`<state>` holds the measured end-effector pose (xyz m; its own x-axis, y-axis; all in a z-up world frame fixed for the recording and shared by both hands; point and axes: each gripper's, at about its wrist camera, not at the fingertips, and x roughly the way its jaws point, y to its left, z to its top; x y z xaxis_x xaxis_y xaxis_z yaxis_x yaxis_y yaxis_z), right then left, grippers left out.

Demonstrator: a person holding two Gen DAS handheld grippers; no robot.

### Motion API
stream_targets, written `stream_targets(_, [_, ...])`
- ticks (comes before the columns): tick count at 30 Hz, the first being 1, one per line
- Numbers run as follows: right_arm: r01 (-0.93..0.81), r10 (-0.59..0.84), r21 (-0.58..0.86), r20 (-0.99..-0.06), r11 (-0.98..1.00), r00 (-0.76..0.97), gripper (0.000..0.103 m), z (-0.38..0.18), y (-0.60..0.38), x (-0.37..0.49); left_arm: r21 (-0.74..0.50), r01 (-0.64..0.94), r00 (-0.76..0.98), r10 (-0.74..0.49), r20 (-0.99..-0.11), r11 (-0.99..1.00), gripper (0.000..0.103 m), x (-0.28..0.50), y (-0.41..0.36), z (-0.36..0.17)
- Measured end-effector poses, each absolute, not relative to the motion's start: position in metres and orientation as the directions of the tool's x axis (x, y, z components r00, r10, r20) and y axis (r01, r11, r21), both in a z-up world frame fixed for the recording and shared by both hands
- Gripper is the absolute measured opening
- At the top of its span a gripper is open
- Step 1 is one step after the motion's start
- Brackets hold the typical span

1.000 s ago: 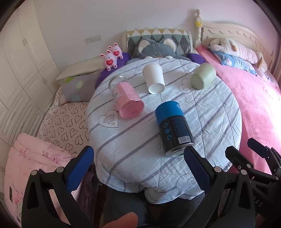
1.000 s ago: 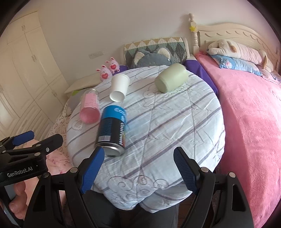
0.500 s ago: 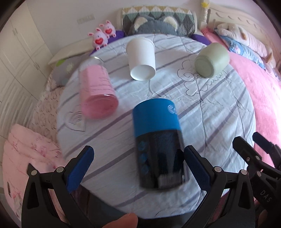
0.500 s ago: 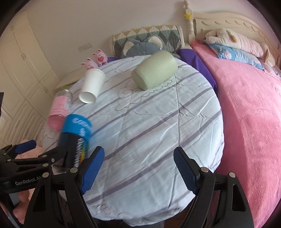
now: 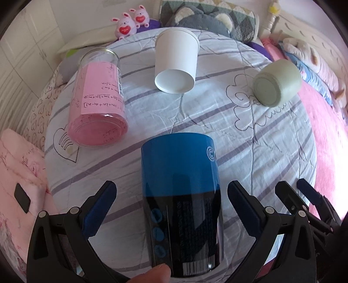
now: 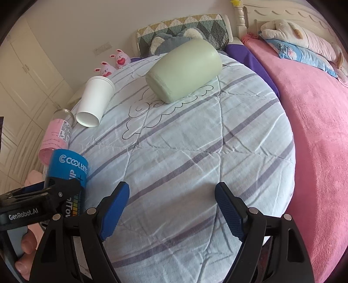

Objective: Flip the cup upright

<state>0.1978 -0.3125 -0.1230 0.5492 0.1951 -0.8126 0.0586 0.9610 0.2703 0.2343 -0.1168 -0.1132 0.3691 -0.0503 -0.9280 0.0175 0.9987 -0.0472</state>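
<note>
both tongs, left tongs [image 5: 170, 209] and right tongs [image 6: 173, 212], gape apart; four cups lie toppled: blue cup [image 5: 180, 187]

We find ourselves in a home bedroom: a bed with a pink blanket [image 6: 315, 130], a carved cream headboard [image 6: 289, 10] and a long plush toy [image 6: 289, 32] lying against the pillows occupies the right side. White panelled wardrobe doors [image 6: 28, 71] line the left wall, and two small pink bunny toys [image 5: 131, 20] sit near a quilted cushion [image 6: 184, 28] by the wall. We note the round counter is dressed in a striped quilt [image 6: 195, 152] with cartoon outlines, bedding rather than a tablecloth.
</note>
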Motion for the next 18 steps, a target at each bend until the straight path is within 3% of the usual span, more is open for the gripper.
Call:
stream_targets(3, [0.058,0.199,0.275,-0.811,0.96,0.55,0.082,-0.122,-0.313,0.198,-0.071,0.013,0.358,-0.071,-0.931,0.997,0.082,0.236,-0.114,-0.116])
stream_targets(6, [0.063,0.197,0.276,-0.81,0.959,0.553,0.082,-0.121,-0.314,0.196,-0.093,0.026,0.349,-0.096,-0.932,0.995,0.073,0.238,-0.113,-0.116])
stream_targets(13, [0.074,0.191,0.277,-0.809,0.958,0.555,0.082,-0.118,-0.314,0.191,-0.115,0.067,0.368,-0.132,-0.92,0.991,0.071,0.234,-0.112,-0.11])
stream_targets(18, [0.087,0.184,0.278,-0.808,0.957,0.559,0.082,-0.116,-0.315,0.186,-0.055,0.157,0.499,-0.127,-0.857,0.986,0.07,0.221,-0.117,-0.084])
